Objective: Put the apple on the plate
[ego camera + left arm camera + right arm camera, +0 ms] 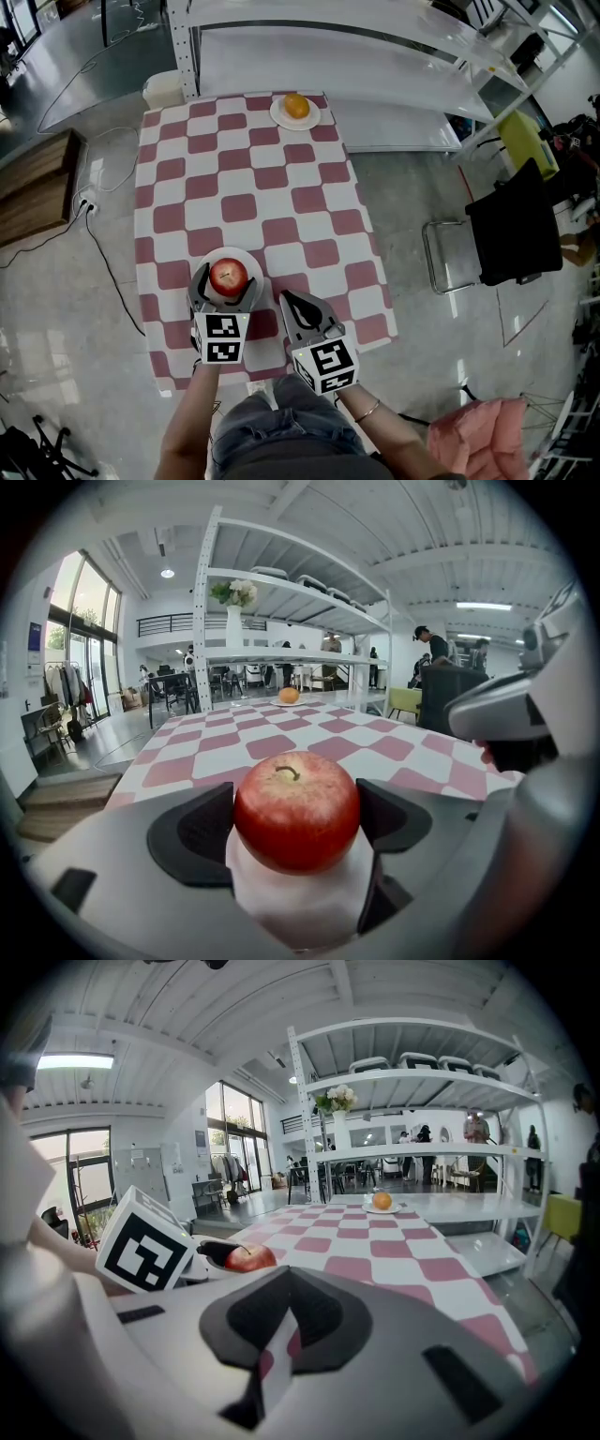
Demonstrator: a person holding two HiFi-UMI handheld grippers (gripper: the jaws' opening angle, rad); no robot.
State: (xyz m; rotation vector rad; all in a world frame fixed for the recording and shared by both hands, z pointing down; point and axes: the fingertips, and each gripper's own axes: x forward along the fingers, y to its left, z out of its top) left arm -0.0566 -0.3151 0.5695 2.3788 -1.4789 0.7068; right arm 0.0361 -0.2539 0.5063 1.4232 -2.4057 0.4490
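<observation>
A red apple (228, 275) sits on a white plate (247, 259) at the near left of the checked table. My left gripper (227, 279) has its jaws on either side of the apple and is shut on it. The left gripper view shows both dark pads (192, 834) against the apple (296, 810), with the plate (300, 907) under it. My right gripper (288, 298) hovers just right of the plate, shut and holding nothing. In the right gripper view its jaws (291, 1283) meet, and the apple (248, 1258) shows to the left.
An orange (296, 106) lies on a small plate (278, 116) at the table's far edge. A white metal shelf rack (375, 56) stands behind the table. A black chair (511, 225) is on the floor to the right, and a pink cloth (478, 436) lies near right.
</observation>
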